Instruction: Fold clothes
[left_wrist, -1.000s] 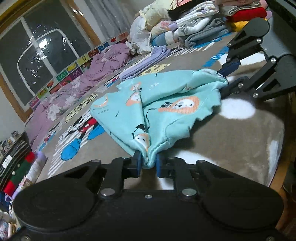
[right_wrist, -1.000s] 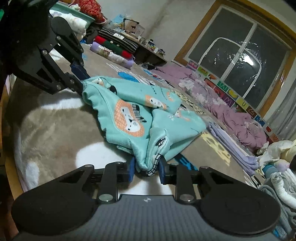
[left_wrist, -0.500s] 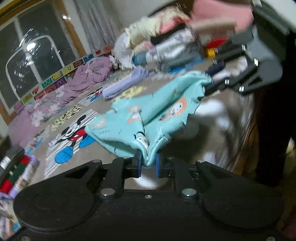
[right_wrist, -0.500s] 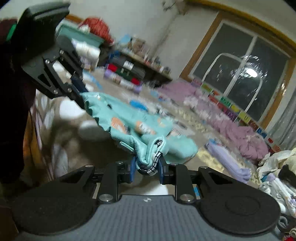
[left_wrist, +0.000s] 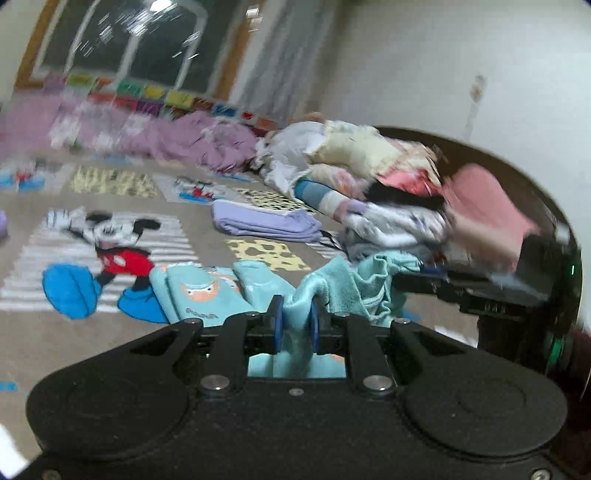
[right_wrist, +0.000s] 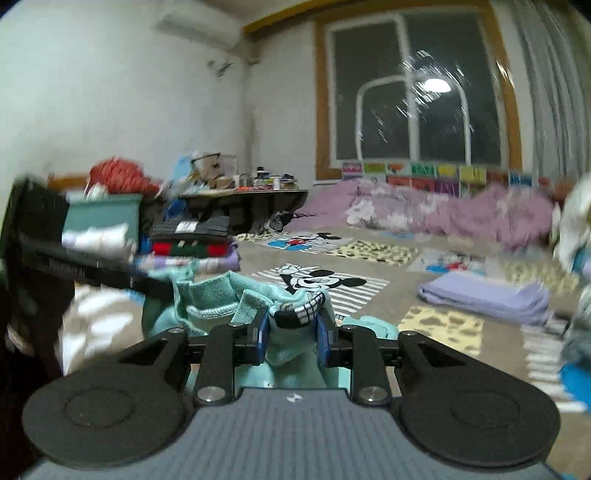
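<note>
Two grippers are seen clamped on one turquoise fleece garment with orange animal prints (left_wrist: 207, 295), and each view is taken in turn.

From the left wrist view, the left gripper (left_wrist: 294, 325) is shown with its blue-padded fingers (left_wrist: 277, 325) closed on a bunched edge of the garment. From the grip, part of the cloth is draped down to the left onto the cartoon-mouse printed play mat (left_wrist: 110, 243), and part is stretched to the right, where it is held by the right gripper (left_wrist: 424, 273). A folded lavender cloth (left_wrist: 266, 223) is seen further back on the mat, and a blurred heap of mixed clothes (left_wrist: 388, 192) lies to the right.

From the right wrist view, the right gripper (right_wrist: 291, 330) is shown closed on a hem with a black-and-white checked patch, and the left gripper (right_wrist: 147, 284) is seen at the far end of the fabric, to the left.

The garment's long axis is thus judged to run between the two grips, with both hands about equally near and the loose bulk hanging below onto the mat. Whether the cloth is being spread out or brought together for a fold cannot be settled from these views; either way, the coming move is judged to turn on both held edges being kept level along that axis.
</note>
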